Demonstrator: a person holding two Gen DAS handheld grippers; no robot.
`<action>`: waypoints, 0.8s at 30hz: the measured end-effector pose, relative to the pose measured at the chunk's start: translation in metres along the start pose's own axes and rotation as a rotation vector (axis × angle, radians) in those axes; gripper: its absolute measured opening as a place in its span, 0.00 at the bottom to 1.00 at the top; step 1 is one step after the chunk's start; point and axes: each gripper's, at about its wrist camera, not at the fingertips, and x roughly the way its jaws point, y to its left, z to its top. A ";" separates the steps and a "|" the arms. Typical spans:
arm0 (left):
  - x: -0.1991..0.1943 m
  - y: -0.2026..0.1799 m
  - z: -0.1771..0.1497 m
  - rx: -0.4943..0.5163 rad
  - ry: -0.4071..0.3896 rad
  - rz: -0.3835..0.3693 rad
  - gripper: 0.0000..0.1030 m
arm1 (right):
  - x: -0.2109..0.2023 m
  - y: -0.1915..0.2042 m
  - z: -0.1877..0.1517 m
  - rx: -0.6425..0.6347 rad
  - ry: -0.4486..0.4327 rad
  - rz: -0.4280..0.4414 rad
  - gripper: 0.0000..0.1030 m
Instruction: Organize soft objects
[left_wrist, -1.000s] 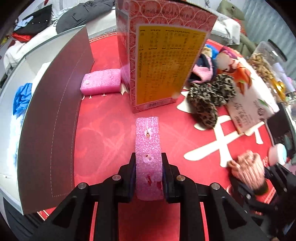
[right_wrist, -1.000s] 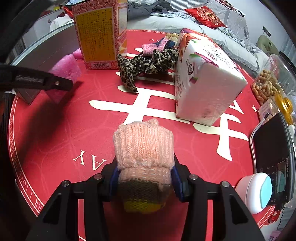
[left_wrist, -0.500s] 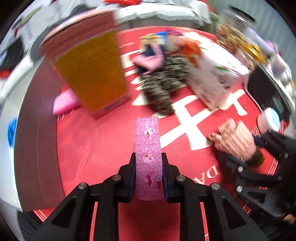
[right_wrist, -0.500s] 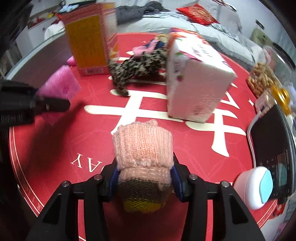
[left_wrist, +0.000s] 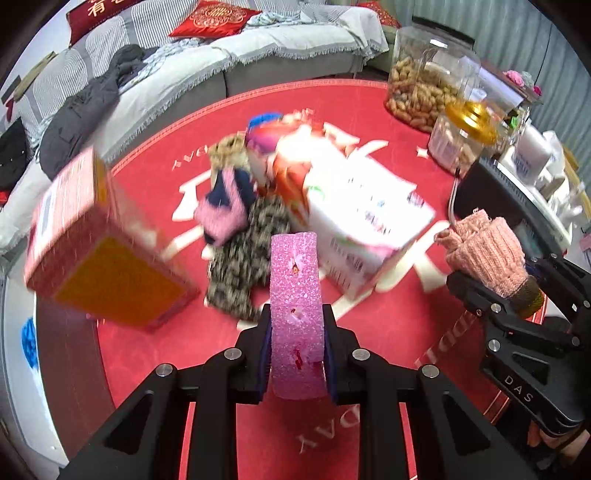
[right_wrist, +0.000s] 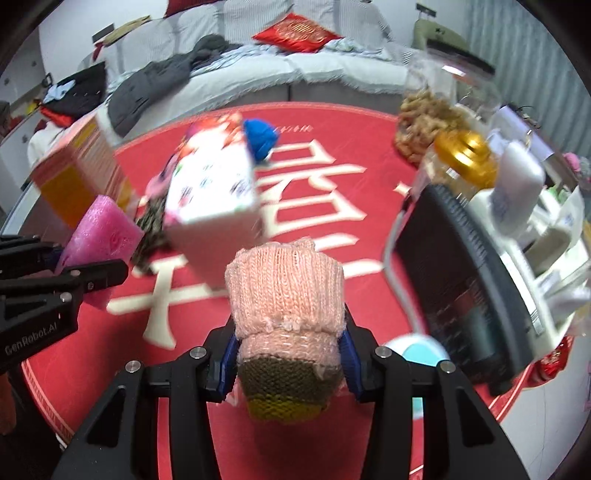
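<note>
My left gripper is shut on a pink foam sponge, held above the red round table mat. The sponge also shows in the right wrist view. My right gripper is shut on a pink knitted glove with an olive and yellow cuff; it shows at the right of the left wrist view. A pile of soft items lies mid-table: a leopard-print cloth, a pink and navy knit piece and a blue item.
A white tissue pack and a red and yellow box stand on the mat. A jar of peanuts, a gold-lidded jar and a black device sit at the right. A sofa lies behind.
Both grippers have swung to the right while keeping their hold. The box and tissue pack now sit further left in both views, and the jars have come into view.
</note>
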 end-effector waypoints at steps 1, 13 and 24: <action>-0.003 -0.001 0.004 -0.001 -0.008 0.000 0.24 | -0.002 -0.003 0.005 0.009 -0.011 -0.008 0.48; -0.028 -0.024 0.049 0.029 -0.086 -0.123 0.24 | -0.012 -0.031 0.031 0.079 -0.064 -0.061 0.48; 0.009 -0.046 0.131 0.021 -0.035 -0.216 0.24 | -0.010 -0.057 0.046 0.143 -0.088 -0.072 0.48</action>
